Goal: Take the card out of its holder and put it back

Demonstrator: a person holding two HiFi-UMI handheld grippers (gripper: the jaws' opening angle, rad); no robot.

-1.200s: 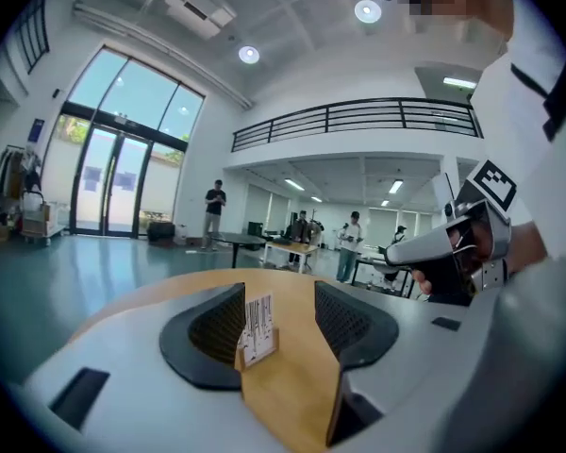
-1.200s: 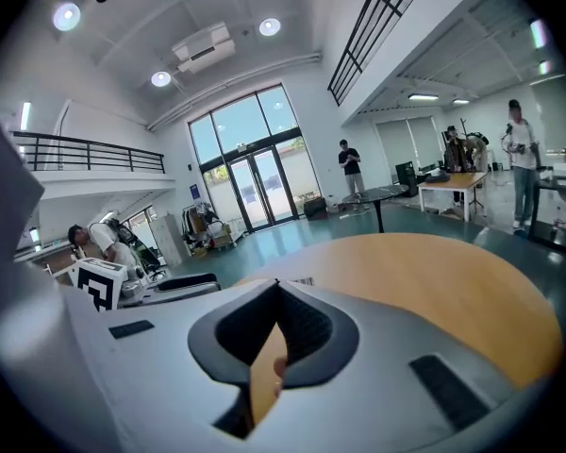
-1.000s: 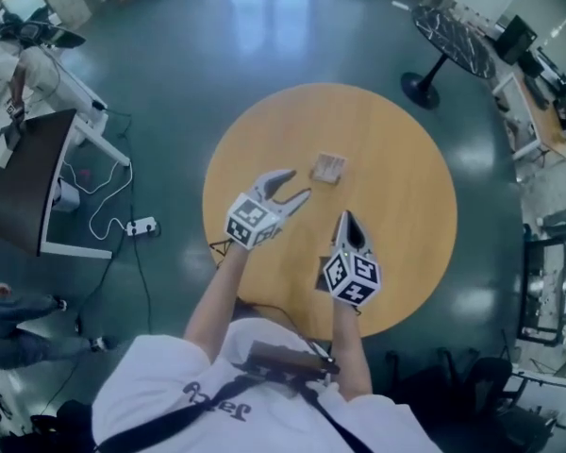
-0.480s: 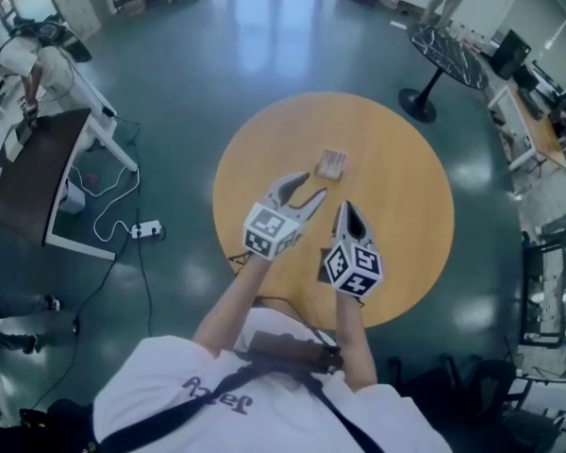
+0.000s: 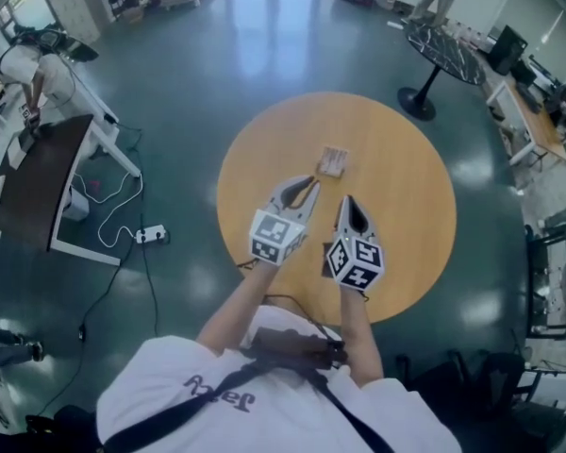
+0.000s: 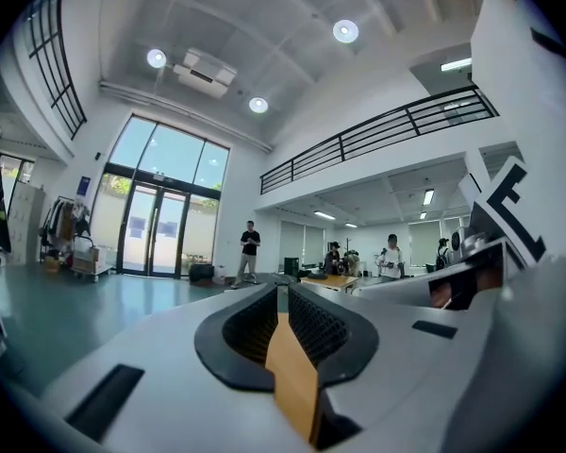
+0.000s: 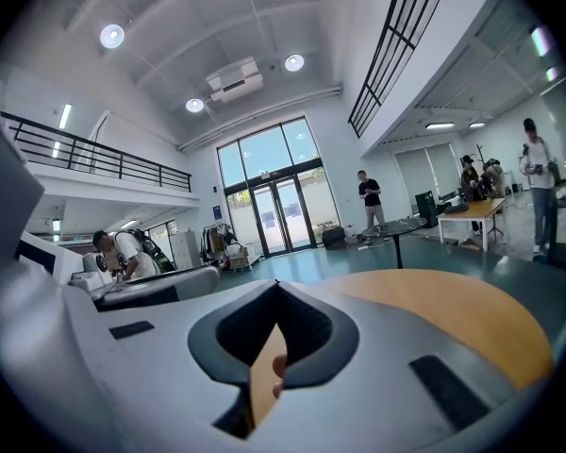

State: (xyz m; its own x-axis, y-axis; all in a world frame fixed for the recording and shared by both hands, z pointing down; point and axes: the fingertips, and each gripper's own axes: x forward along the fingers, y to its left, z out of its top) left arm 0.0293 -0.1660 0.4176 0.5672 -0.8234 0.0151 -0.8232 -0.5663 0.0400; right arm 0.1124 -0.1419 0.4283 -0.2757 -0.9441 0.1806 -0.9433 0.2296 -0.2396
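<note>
The card holder [image 5: 333, 161], a small pale block with a card in it, lies on the round wooden table [image 5: 406, 187] beyond both grippers. My left gripper [image 5: 304, 188] hovers just short of it and to its left. Its jaws are closing, with only a thin slit left at the tips, and nothing is between them in the left gripper view [image 6: 281, 293]. My right gripper [image 5: 349, 206] is beside it, shut and empty, and points past the holder. The right gripper view [image 7: 276, 295] shows only table wood beyond its jaws.
The table stands on a glossy teal floor [image 5: 264, 36]. A dark desk [image 5: 33, 177] with cables and a power strip [image 5: 151, 236] is at the left. A black round table [image 5: 448, 45] stands at the back right. People stand far off near the glass doors [image 6: 250, 250].
The left gripper's jaws have gone from wide open to nearly together. It has also drifted right, closer to the right gripper. The right gripper has hardly moved.
</note>
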